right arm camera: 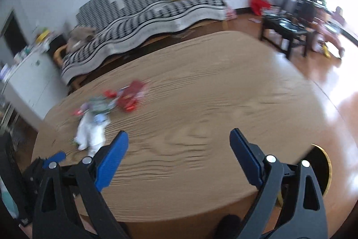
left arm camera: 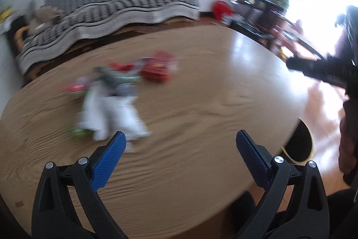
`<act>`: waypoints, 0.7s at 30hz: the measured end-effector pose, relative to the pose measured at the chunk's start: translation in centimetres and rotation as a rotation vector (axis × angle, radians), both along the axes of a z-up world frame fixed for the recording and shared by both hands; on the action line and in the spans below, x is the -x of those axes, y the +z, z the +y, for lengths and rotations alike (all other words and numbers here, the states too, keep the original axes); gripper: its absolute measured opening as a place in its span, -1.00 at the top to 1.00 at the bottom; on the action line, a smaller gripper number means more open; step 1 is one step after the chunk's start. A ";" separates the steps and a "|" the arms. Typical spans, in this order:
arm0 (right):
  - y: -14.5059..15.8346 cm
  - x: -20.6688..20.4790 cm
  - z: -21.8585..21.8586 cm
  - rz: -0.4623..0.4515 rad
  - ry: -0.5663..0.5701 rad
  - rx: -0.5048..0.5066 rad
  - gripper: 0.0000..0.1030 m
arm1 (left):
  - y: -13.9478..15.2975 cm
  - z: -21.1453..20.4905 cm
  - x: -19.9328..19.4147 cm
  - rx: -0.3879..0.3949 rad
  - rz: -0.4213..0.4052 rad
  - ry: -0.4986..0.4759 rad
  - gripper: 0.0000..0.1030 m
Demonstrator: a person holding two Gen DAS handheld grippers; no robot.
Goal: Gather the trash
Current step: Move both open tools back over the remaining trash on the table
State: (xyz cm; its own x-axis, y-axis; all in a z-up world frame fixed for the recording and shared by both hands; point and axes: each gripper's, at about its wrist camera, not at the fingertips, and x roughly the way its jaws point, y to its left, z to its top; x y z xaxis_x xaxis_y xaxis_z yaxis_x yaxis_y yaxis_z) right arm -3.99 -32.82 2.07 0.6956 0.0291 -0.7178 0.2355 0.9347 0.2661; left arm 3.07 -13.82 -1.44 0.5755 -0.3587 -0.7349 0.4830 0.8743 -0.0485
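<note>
- Both grippers, left gripper (left arm camera: 180, 138) and right gripper (right arm camera: 179, 137), stood wide apart, holding nothing.
- Blurred trash pile (left arm camera: 116, 95) lay on the wooden table (left arm camera: 201, 86), upper left of the blue fingertips (left arm camera: 118, 138).
- Red wrapper (right arm camera: 131, 96) sat at the pile's far end.

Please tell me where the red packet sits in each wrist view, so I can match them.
Left wrist: red packet left of centre, on the table's far half.
Right wrist: red packet left of centre, nearer the table's far-left edge.
Shared landmark: the striped sofa behind the table.
</note>
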 end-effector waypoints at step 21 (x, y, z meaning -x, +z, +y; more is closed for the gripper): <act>-6.4 -11.6 16.5 0.116 0.304 -0.011 -0.70 | -4.6 11.4 -9.2 0.012 0.070 0.164 -0.86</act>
